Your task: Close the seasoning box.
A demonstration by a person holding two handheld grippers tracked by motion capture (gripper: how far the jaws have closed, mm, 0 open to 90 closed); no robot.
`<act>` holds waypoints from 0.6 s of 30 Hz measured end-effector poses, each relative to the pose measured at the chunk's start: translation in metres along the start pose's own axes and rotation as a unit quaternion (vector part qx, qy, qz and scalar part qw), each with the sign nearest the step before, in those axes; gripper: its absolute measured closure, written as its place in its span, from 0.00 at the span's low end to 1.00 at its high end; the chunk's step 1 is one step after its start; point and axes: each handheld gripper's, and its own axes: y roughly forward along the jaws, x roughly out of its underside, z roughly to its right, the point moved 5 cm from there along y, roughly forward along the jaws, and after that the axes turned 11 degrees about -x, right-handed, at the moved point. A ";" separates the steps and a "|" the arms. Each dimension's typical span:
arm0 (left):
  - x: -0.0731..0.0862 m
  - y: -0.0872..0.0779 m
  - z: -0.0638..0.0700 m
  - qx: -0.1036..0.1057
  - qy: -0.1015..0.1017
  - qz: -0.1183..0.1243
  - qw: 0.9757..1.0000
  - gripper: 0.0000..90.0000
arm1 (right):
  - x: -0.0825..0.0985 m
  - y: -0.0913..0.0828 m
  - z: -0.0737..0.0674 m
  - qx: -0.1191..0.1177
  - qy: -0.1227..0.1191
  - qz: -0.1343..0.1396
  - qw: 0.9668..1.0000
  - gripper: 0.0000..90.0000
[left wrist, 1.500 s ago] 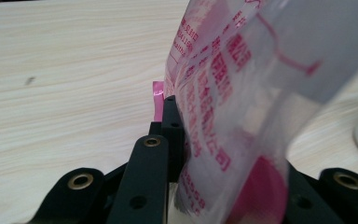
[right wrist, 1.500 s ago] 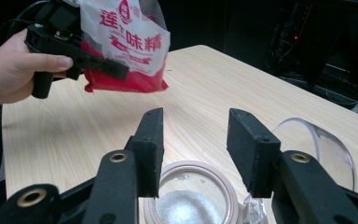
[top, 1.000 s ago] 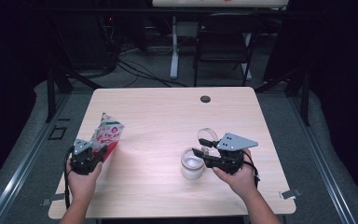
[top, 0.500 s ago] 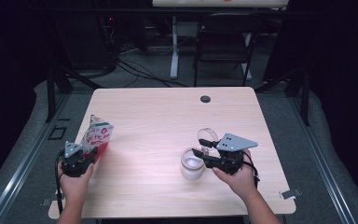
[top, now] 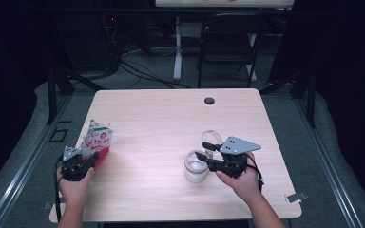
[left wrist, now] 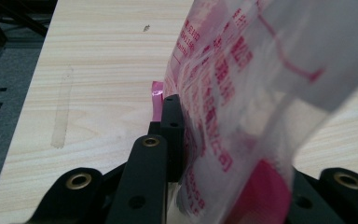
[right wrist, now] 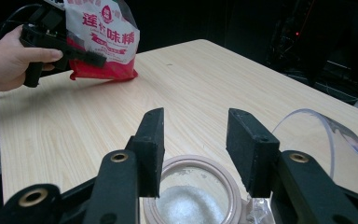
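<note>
A red-and-white printed bag (top: 96,141) stands upright near the table's left edge, its red base on the wood. My left gripper (top: 90,160) is shut on its lower part. In the left gripper view the bag (left wrist: 242,93) is pinched against the black left jaw and hides the right one. A glass jar (top: 196,167) of white powder sits front right, its clear hinged lid (top: 211,138) swung back. My right gripper (top: 202,158) hovers at the jar's rim. In the right gripper view its jaws (right wrist: 193,135) stand open above the jar (right wrist: 191,196) with nothing between them.
The light wooden table (top: 171,123) has a round cable hole (top: 209,100) at its far edge. A chair (top: 228,42) and a desk leg stand beyond it. Dark floor with cables surrounds the table, and the bag sits close to the left edge.
My left gripper has carried the bag left and down toward the table's left edge, and the bag stands more upright. The right gripper and the jar have not moved.
</note>
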 end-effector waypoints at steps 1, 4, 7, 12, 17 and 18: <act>0.000 0.001 0.000 0.001 -0.005 0.004 1.000 0.86 | 0.000 0.000 0.000 0.000 -0.001 -0.001 1.000 0.63; 0.003 0.001 -0.001 0.003 -0.019 0.000 1.000 0.84 | 0.001 0.000 0.000 -0.001 -0.001 -0.002 1.000 0.63; 0.004 -0.001 -0.003 0.001 -0.020 0.000 1.000 0.79 | 0.001 0.000 0.001 -0.002 0.001 0.000 1.000 0.63; 0.003 -0.006 0.001 0.008 -0.012 0.005 1.000 0.64 | 0.001 -0.001 0.001 -0.001 0.003 0.002 1.000 0.63; 0.000 -0.009 0.004 -0.011 0.002 0.020 1.000 0.51 | 0.001 -0.001 0.001 -0.001 0.002 0.002 1.000 0.63; -0.001 -0.010 0.005 -0.011 -0.001 0.025 1.000 0.49 | 0.001 -0.001 0.001 -0.002 0.003 0.002 1.000 0.63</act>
